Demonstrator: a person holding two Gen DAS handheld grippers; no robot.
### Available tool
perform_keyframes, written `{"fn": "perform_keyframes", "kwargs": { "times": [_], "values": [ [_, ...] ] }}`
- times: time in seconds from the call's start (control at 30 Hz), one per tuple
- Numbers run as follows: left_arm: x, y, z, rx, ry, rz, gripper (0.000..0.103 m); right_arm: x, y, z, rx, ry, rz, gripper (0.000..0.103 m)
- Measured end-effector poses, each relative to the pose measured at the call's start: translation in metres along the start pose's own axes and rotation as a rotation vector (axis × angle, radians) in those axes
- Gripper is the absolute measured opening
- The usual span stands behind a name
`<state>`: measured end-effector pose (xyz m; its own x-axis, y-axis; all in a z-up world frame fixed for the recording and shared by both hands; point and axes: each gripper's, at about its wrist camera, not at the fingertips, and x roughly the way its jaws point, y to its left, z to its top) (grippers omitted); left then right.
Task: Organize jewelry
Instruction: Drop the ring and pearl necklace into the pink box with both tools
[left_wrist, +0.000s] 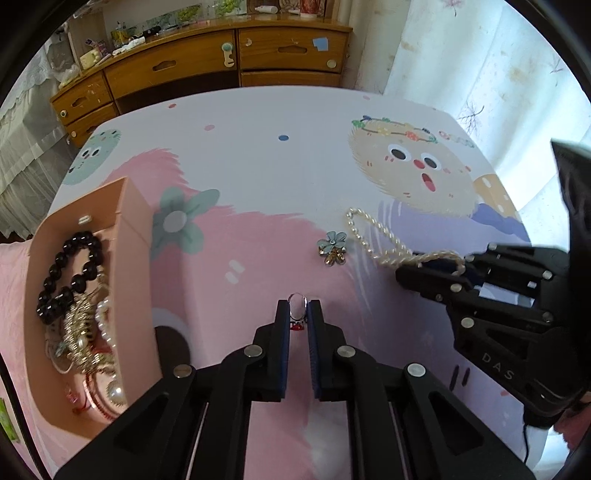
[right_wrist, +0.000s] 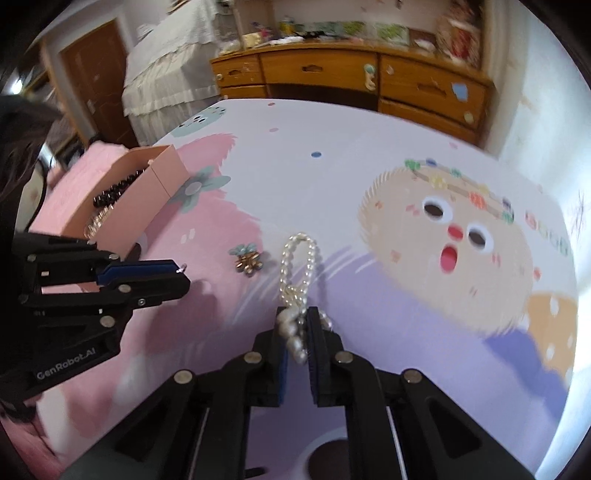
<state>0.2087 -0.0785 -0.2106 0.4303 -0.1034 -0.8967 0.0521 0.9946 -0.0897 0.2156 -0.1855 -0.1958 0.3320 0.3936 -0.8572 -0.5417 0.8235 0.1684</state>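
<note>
A: I'm pinching a ring (left_wrist: 297, 308) in the left gripper (left_wrist: 298, 314); pink box (left_wrist: 135, 218) is lying just left, at the bed's (left_wrist: 258, 122) left edge.

B: Right gripper (right_wrist: 297, 325) is clamping the pearl strand (right_wrist: 297, 273), trailing toward the far edge, farther from the box.

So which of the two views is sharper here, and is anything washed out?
Left wrist view is sharp: the ring and flower clip read crisply, though the curtain is blown out. Right wrist view is motion-smeared across the tablecloth; the pearl bracelet stays recognisable.
</note>
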Motion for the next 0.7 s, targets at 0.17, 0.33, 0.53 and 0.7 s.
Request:
{"fn": "perform_keyframes", "kwargs": {
  "times": [0.17,0.33,0.53,0.7],
  "values": [
    [-0.024,0.012,-0.010,0.014,-0.012,-0.021,0.007,-0.007,0.006,-0.010,0.165,0.011,0.089,0.009],
    [-0.050,0.028,-0.021,0.022,-0.004,-0.040,0.007,-0.014,0.018,-0.017,0.310,0.015,0.163,0.009],
    [-0.080,0.052,-0.035,0.065,-0.014,-0.040,0.007,-0.039,0.043,-0.010,0.418,-0.065,0.264,0.009],
    [-0.098,0.079,-0.038,0.061,-0.030,-0.049,0.007,-0.058,0.070,0.013,0.417,-0.141,0.297,0.009]
  ]
}}
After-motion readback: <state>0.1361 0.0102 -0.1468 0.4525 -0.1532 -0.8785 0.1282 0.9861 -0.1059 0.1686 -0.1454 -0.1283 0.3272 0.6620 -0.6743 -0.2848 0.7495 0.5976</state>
